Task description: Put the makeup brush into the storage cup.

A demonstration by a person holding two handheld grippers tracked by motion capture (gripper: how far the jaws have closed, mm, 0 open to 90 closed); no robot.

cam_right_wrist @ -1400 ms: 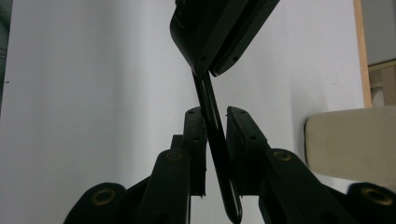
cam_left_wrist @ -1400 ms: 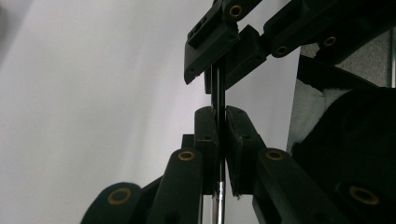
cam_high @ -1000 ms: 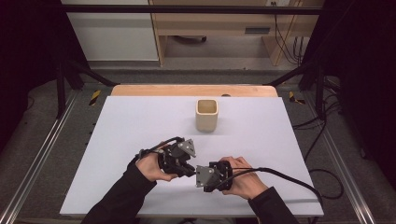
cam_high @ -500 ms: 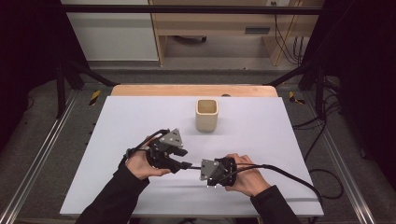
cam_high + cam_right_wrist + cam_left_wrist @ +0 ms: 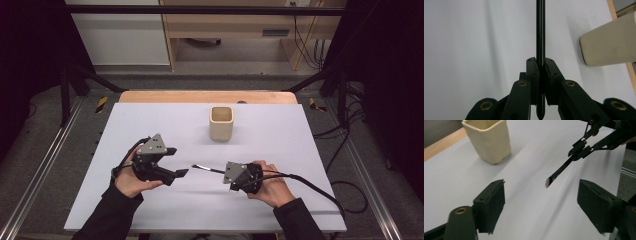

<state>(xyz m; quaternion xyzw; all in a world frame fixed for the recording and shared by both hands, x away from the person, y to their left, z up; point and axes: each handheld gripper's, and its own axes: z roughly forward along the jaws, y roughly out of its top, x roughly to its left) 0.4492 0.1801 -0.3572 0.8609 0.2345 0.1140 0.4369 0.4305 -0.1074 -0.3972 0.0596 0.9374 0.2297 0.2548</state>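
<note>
Holding the brush (image 5: 207, 169) by its black handle, our right gripper (image 5: 227, 174) has its jaws clamped together on it, so the brush sticks out level over the table (image 5: 300, 150), with the bristle tip pointing left. Our left gripper (image 5: 182, 161) is just left of that tip; its jaws have just been opening and stand apart with nothing between them, so the brush now rests with the right gripper alone. The cream cup (image 5: 221, 123) stands upright farther away, near the middle of the table. We judge the brush is meant to go into this cup, handle held firm for aiming.
</note>
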